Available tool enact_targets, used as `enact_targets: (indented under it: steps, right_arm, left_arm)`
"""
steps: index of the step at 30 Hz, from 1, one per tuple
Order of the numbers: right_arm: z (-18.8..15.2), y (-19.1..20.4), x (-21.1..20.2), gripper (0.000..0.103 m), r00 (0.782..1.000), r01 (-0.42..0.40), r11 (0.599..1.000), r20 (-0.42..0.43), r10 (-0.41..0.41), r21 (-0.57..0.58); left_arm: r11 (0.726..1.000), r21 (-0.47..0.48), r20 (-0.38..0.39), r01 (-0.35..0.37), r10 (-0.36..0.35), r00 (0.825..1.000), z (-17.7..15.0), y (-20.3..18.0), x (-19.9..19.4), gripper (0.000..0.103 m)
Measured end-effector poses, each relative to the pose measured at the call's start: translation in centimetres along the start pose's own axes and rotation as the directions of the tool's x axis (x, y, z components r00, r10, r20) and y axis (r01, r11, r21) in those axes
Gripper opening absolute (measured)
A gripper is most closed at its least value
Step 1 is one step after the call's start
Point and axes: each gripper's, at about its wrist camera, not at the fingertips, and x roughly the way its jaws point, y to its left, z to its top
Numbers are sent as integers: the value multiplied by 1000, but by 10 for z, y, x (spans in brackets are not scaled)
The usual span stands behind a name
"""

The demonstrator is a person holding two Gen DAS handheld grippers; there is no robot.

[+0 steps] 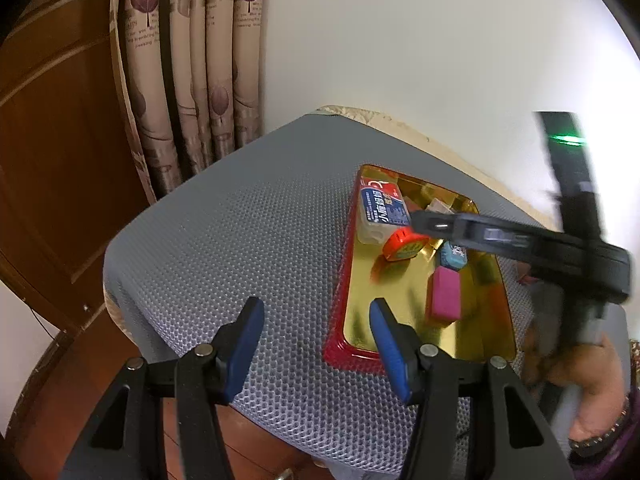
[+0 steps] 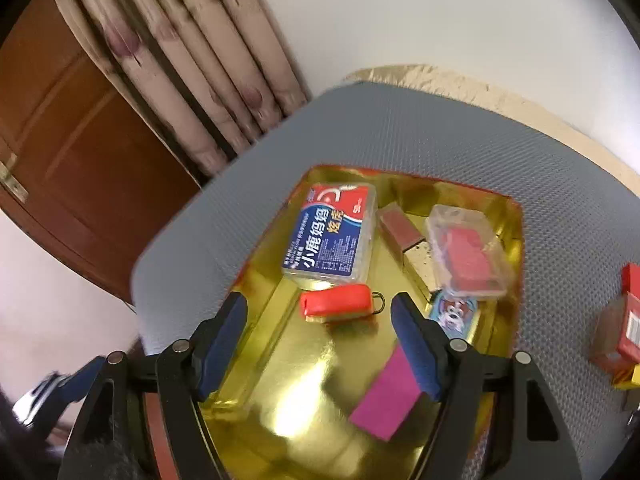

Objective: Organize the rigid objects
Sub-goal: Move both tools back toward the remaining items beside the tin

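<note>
The right gripper (image 2: pixel 318 344) hangs over the gold tray (image 2: pixel 280 420) with its jaws apart and nothing between the pads; the left gripper (image 1: pixel 316 344) waits at the tray's near edge, jaws apart and empty too. Just ahead of the right fingertips lies the red tape measure (image 2: pixel 336 300), on its side in the tray, with its metal ring toward the right finger. It looks like a small hard plastic shell, light and stiff, a bit slick on the glossy foil; the flat faces would give the best hold, not the ring. Beyond it sits the floss box (image 2: pixel 332 236), clear plastic, printed "小鹿妈妈" and "50". Beside the right finger lies the pink block (image 2: pixel 384 396), and past that finger a small blue printed tin (image 2: pixel 454 314) whose wording is too blurred to read. Farther right is a clear case (image 2: pixel 468 252) with something red inside. Off the tray, well to the right on the grey mat (image 2: pixel 440 128), stands a red carton (image 2: pixel 628 320), likely next to go in
</note>
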Motion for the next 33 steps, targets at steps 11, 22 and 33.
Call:
enact_targets:
  steps: [11,22,33]
  right_arm:
    - [-130,-101,-123,80,843,489,870,221,-490,66]
    - [-211,-215,-204,80,721,627,717,123,-682,304]
    - [-213,-233,-215,87,820,426,812,210,-533,400]
  left_arm:
    - [998,60,13,-3,3,1000,-5,-14,-5,56]
    - [899,312,-83,308,-297,951,-4,-119,-28,58]
    - [832,254,-371,493,-388,844,49,-256,62,63]
